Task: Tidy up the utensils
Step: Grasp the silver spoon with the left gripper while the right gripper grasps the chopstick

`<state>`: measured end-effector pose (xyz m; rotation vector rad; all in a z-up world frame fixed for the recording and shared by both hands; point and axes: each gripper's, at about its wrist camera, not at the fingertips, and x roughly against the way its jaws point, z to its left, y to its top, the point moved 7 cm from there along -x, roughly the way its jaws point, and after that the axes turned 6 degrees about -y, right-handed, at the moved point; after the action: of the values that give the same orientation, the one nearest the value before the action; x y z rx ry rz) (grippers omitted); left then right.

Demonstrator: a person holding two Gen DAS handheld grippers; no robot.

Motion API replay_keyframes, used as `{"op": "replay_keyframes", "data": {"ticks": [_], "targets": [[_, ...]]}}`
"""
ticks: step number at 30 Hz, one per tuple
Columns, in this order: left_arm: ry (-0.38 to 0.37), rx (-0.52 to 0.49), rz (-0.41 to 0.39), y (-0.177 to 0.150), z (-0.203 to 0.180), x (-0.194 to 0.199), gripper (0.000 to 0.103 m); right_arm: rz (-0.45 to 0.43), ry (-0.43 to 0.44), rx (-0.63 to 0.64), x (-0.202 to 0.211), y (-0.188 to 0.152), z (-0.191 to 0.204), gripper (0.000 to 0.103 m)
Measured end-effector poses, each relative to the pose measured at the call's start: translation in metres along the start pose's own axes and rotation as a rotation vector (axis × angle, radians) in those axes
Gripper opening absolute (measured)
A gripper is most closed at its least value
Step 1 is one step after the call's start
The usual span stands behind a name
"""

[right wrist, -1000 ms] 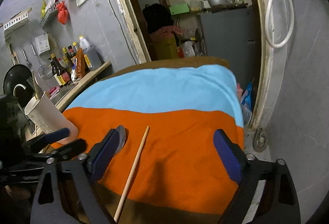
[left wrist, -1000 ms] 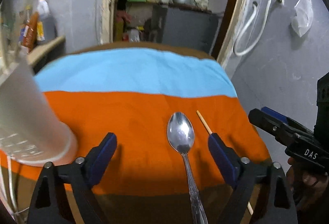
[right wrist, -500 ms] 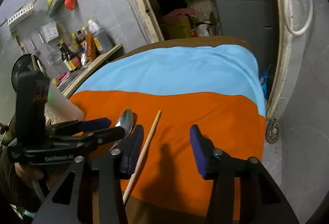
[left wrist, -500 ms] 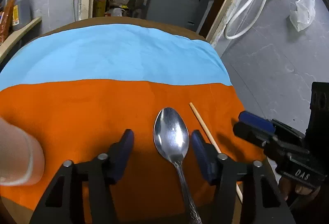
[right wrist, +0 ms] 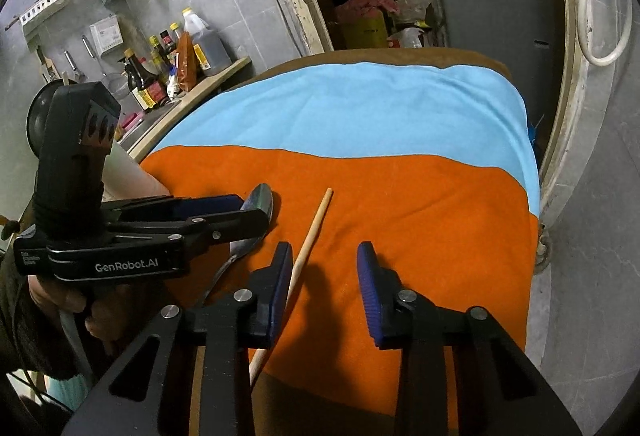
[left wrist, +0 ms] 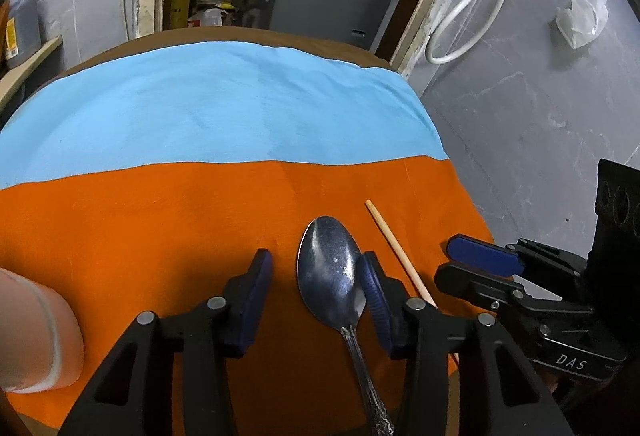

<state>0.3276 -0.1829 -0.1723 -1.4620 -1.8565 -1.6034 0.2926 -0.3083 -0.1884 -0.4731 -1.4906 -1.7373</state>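
Now, from my left wrist: the spoon [left wrist: 330,270] lies on the orange cloth [left wrist: 160,228], handle toward me, its bowl against my left fingers' [left wrist: 316,300] right pad [left wrist: 374,300]; they have been closing, not yet clamped.

From my right wrist: the chopstick [right wrist: 310,248] runs lengthwise beside my right fingers' [right wrist: 326,292] left pad [right wrist: 280,288], also closing, nothing held.

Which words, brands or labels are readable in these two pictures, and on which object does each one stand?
"DAS": on the black body of the right gripper, seen from the left wrist view.
"GenRobot.AI": on the side of the left gripper, seen from the right wrist view.
Small white print left of "GenRobot.AI": too small to read.
Labels on the sauce bottles on the counter: blurred, not readable.
The spoon and the wooden chopstick carry no text.
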Motion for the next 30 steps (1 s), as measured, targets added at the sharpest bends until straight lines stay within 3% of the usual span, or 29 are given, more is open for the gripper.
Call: {"op": "replay_keyframes", "data": {"ticks": [3, 8, 15, 30], "targets": [[0.01, 0.003, 0.004, 0.001, 0.001, -0.001, 0.03, 0.007, -0.001, 0.001, -0.001, -0.001, 0.001, 0.03], [0.01, 0.033, 0.006, 0.0, 0.006, 0.001, 0.009, 0.016, -0.002, -0.002, -0.001, -0.002, 0.0, 0.03], [-0.004, 0.076, -0.005, -0.003, 0.008, 0.005, 0.006, 0.039, 0.005, 0.001, -0.003, -0.004, 0.001, 0.03], [0.09, 0.033, -0.06, -0.011, 0.007, 0.035, 0.003, 0.105, -0.055, 0.009, -0.022, 0.005, 0.009, 0.03]]}}
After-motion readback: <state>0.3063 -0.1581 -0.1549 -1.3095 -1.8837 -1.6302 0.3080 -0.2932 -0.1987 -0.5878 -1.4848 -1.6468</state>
